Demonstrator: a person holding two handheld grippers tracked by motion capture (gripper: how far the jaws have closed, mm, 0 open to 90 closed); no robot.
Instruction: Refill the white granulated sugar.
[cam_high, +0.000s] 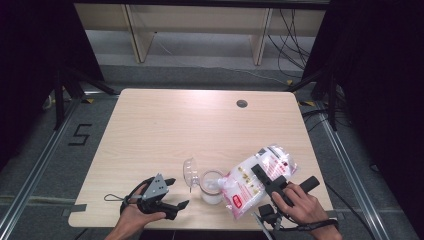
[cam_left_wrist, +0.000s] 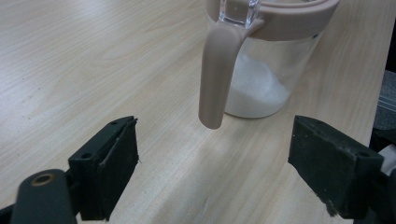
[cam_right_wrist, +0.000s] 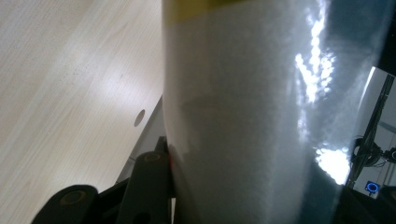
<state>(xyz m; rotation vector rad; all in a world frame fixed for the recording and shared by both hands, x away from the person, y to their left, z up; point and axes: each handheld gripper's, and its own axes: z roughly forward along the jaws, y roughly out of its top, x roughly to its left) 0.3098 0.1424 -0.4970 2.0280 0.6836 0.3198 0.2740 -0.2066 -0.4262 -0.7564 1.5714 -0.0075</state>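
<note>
Pale wood counter (cam_high: 165, 130) fills the middle of the high view, with dark floor and shelving behind it. At lower left of that frame the left gripper (cam_high: 172, 195) rests low on the counter, its fingers (cam_left_wrist: 109, 165) spread wide with nothing between them; in the left gripper view they face the pink handle (cam_left_wrist: 217, 70) of the jar. Just right of it stands the clear jar (cam_high: 212, 187), lid (cam_high: 190, 172) flipped open, a layer of white grains in its bottom. At lower right the right gripper (cam_high: 267, 177) is clamped around the bag of white grains (cam_high: 260, 180), tilted with its lower end at the jar's mouth. Pouring looks to be the step in hand. Next, the bag likely needs more tilt while staying over the rim, or grains could spill.
</note>
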